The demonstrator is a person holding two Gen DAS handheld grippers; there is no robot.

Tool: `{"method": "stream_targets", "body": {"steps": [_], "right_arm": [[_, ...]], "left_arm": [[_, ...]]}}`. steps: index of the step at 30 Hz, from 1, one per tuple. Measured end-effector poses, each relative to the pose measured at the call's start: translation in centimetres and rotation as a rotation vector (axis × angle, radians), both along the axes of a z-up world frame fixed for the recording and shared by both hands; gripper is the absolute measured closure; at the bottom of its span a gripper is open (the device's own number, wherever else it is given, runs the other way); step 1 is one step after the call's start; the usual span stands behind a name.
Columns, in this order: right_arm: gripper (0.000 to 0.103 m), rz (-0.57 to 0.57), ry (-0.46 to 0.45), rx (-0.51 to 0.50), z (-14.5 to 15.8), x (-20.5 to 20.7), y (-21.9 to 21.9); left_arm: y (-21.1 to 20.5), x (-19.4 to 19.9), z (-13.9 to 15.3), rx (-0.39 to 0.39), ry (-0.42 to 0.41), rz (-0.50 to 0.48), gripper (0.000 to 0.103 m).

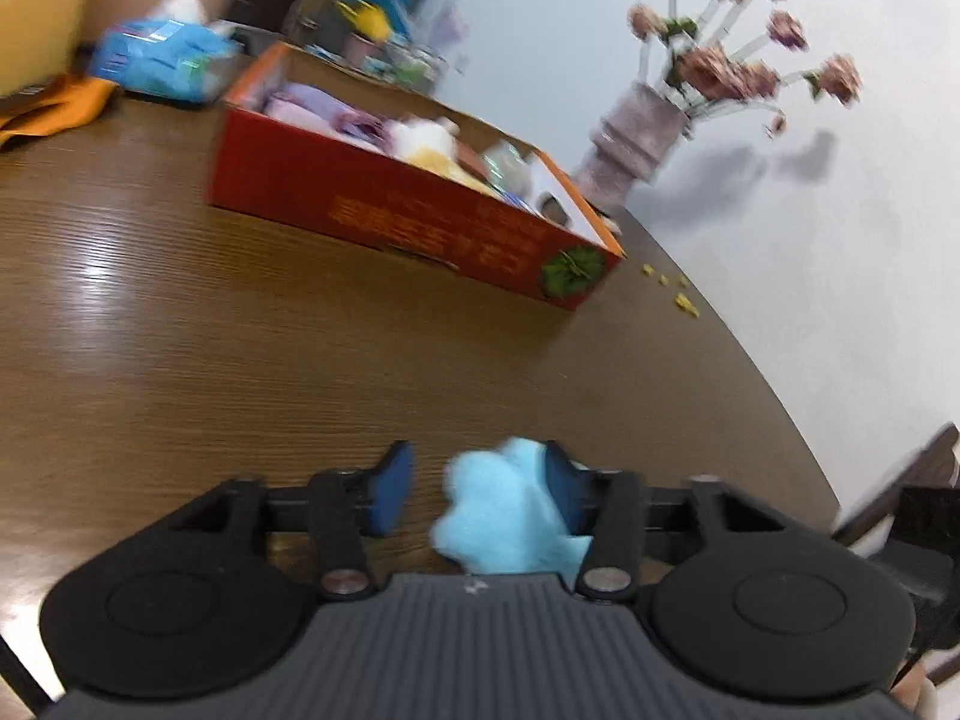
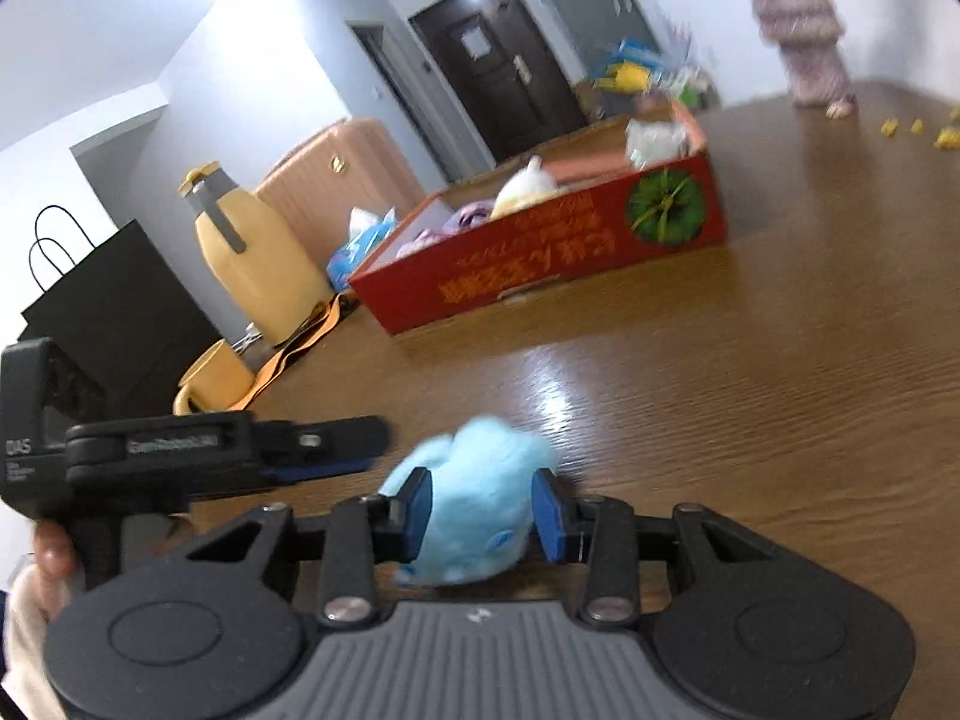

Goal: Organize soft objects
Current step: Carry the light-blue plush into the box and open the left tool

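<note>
A light blue plush toy [image 2: 480, 498] sits between the blue pads of my right gripper [image 2: 483, 510], which is shut on it just above the brown table. In the left wrist view the same toy [image 1: 504, 516] rests against the right pad of my left gripper [image 1: 477, 492], whose jaws stand apart with a gap beside the left pad. The left gripper's body shows in the right wrist view [image 2: 198, 450], to the left of the toy. A red cardboard box [image 1: 408, 216] with several soft toys and cloths inside lies further back on the table; it also shows in the right wrist view [image 2: 540, 252].
A vase of pink flowers [image 1: 636, 138] stands behind the box near the wall. Yellow crumbs [image 1: 684, 300] lie near the table's edge. A blue tissue pack [image 1: 162, 60], an orange strap [image 2: 300, 348], a yellow jug [image 2: 258, 258], a yellow cup [image 2: 216, 378] and a black bag [image 2: 114, 312] stand at the left.
</note>
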State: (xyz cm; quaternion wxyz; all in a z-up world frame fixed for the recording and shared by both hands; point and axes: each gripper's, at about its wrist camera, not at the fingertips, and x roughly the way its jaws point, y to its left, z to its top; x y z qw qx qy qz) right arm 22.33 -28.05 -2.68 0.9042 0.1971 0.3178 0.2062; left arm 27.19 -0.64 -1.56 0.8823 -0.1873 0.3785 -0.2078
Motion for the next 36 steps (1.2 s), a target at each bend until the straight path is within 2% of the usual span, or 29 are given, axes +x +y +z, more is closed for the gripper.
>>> {"method": "stream_targets", "body": {"steps": [1, 4, 7, 8, 10, 12, 16, 20, 23, 26, 27, 28, 29, 36], "right_arm": [[0.065, -0.006, -0.002, 0.001, 0.1, 0.0, -0.2], [0.065, -0.014, 0.000, 0.014, -0.1, 0.6, -0.2], [0.065, -0.034, 0.024, 0.027, -1.0, 1.7, 0.0], [0.065, -0.041, 0.026, 0.026, -1.2, 2.0, 0.0], [0.059, -0.048, 0.016, 0.024, -1.4, 2.7, -0.1], [0.050, -0.034, 0.029, 0.022, -1.5, 3.6, -0.3], [0.050, -0.015, 0.043, 0.021, -2.0, 4.3, 0.0], [0.050, 0.004, 0.049, 0.035, -2.1, 3.9, 0.1], [0.050, 0.026, 0.043, 0.038, -1.9, 3.9, 0.4], [0.051, 0.059, 0.056, 0.035, -2.2, 4.1, 1.1], [0.057, 0.065, 0.061, 0.038, -2.4, 4.1, 1.2], [0.061, 0.071, 0.063, 0.055, -2.5, 4.1, 1.1], [0.062, 0.077, 0.070, 0.066, -2.5, 4.0, 1.0], [0.066, 0.057, 0.068, 0.068, -2.5, 3.0, 0.8]], "left_arm": [[0.4, -0.3, 0.2, -0.004, 0.006, 0.025, 0.032], [0.8, -1.4, 0.6, -0.042, 0.013, -0.001, 0.033], [-0.2, -1.7, -0.1, -0.075, 0.043, -0.044, 0.034], [-0.6, -1.5, -0.5, -0.070, 0.066, -0.045, 0.039], [-1.2, -1.2, -1.3, -0.075, 0.095, -0.060, 0.043], [-1.6, -0.9, -1.9, -0.088, 0.116, -0.076, 0.043], [-1.1, -0.1, -2.4, -0.069, 0.120, -0.026, 0.050], [0.4, 0.3, -2.0, -0.040, 0.100, 0.054, 0.050], [0.6, -0.1, -1.7, -0.071, 0.090, 0.047, 0.048], [-0.2, -0.3, -1.6, -0.102, 0.089, -0.013, 0.047], [-0.5, -0.3, -1.8, -0.103, 0.097, -0.020, 0.047], [-0.8, -0.2, -2.1, -0.098, 0.108, -0.024, 0.049], [-0.9, -0.2, -2.4, -0.096, 0.118, -0.031, 0.063], [-1.3, -0.7, -2.6, -0.091, 0.102, -0.056, 0.066]]}}
